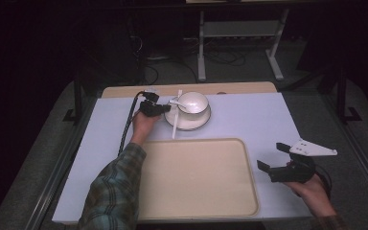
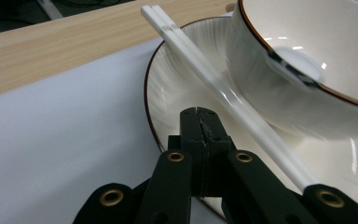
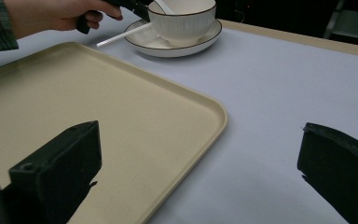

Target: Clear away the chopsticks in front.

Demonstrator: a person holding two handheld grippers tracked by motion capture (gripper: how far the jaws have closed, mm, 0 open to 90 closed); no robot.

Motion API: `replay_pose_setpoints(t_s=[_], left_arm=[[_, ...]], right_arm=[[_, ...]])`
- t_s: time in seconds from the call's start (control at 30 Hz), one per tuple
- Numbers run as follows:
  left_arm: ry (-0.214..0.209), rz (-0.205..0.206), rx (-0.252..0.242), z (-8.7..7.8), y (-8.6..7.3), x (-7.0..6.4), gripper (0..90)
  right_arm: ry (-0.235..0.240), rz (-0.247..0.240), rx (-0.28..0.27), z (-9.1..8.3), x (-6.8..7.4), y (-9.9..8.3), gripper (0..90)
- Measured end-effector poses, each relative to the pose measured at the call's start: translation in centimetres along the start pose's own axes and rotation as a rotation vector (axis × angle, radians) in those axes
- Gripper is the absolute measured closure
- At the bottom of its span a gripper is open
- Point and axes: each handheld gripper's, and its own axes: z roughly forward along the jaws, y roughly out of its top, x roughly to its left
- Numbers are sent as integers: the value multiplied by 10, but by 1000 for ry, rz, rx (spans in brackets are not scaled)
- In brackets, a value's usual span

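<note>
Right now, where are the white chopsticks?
In the high view the chopsticks lie across the left rim of the plate, beside the bowl, just right of the left gripper.

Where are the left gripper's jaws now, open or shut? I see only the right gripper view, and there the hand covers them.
Observer: Shut. In the left gripper view the left gripper has its jaws pressed together above the plate, near its rim, and I see nothing between them.
Operator: And the chopsticks, where are they from those jaws?
Observer: The chopsticks lie side by side across the plate, between the jaws and the bowl, apart from the jaw tips.
Operator: Is the whole tray free?
Observer: Yes, in the high view nothing lies on the tray.
</note>
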Motion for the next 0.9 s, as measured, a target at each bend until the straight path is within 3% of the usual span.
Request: replay_pose_setpoints(t_s=[0.13, 0.4, 0.47, 0.67, 0.9], left_arm=[[-11, -14, 1, -11, -5, -3, 898], [-40, 19, 28, -38, -12, -22, 898], [-73, 15, 22, -45, -12, -29, 898], [-102, 40, 34, -51, -13, -44, 898], [-147, 75, 61, -45, -17, -67, 898]], right_arm=[[-1, -5, 0, 0, 0, 0, 0], [-7, -14, 7, 1, 2, 1, 0], [-9, -15, 8, 1, 2, 1, 0], [-13, -15, 11, 1, 2, 1, 0], [-15, -15, 11, 0, 1, 0, 0]])
